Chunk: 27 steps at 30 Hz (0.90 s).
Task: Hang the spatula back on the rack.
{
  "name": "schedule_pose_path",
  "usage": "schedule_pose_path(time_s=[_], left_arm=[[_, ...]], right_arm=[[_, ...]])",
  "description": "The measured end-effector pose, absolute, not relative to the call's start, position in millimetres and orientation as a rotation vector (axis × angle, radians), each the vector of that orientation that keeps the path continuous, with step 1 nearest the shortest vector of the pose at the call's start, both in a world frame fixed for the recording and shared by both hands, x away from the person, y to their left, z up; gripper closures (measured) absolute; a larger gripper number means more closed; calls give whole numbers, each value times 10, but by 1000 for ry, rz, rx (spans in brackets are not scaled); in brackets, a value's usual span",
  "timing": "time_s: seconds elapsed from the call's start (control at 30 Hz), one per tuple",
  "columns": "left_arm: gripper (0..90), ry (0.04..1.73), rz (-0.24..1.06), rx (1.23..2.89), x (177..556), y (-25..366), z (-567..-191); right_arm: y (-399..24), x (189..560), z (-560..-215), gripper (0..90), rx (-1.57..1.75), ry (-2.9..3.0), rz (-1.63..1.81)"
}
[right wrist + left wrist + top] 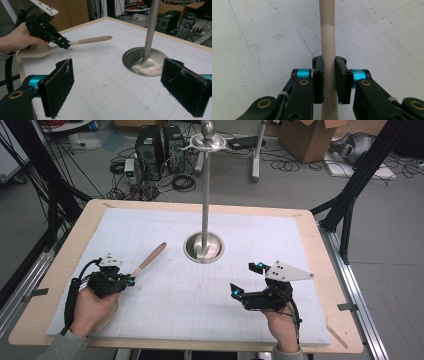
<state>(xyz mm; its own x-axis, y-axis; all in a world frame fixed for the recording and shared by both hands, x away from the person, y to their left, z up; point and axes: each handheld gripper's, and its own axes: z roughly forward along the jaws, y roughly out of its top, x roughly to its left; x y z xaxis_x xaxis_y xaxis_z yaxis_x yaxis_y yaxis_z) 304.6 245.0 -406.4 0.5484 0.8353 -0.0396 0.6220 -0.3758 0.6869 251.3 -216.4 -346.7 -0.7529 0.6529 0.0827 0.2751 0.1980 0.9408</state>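
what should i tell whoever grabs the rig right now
Left claw: shut on the handle of the wooden spatula, the blade end on the person's side and the handle tip pointing toward the metal stand.
Right claw: open, nothing between its pads, held low over the white gridded mat in front of the stand's base.
Done: the spatula is gripped; in the right gripper view its handle is off the mat.
Left: judging by the layout, probably carrying the spatula to the stand, which has hooks at its top; nothing hangs there yet.
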Motion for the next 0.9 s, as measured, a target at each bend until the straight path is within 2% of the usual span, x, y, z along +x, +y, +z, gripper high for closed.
schedule_pose_path(time_s=[0.9], left_arm=[[783, 1046, 416, 1987, 2907, 2598, -3443]], right_arm=[[-2171, 2507, -3460, 107, 870, 2142, 1577]])
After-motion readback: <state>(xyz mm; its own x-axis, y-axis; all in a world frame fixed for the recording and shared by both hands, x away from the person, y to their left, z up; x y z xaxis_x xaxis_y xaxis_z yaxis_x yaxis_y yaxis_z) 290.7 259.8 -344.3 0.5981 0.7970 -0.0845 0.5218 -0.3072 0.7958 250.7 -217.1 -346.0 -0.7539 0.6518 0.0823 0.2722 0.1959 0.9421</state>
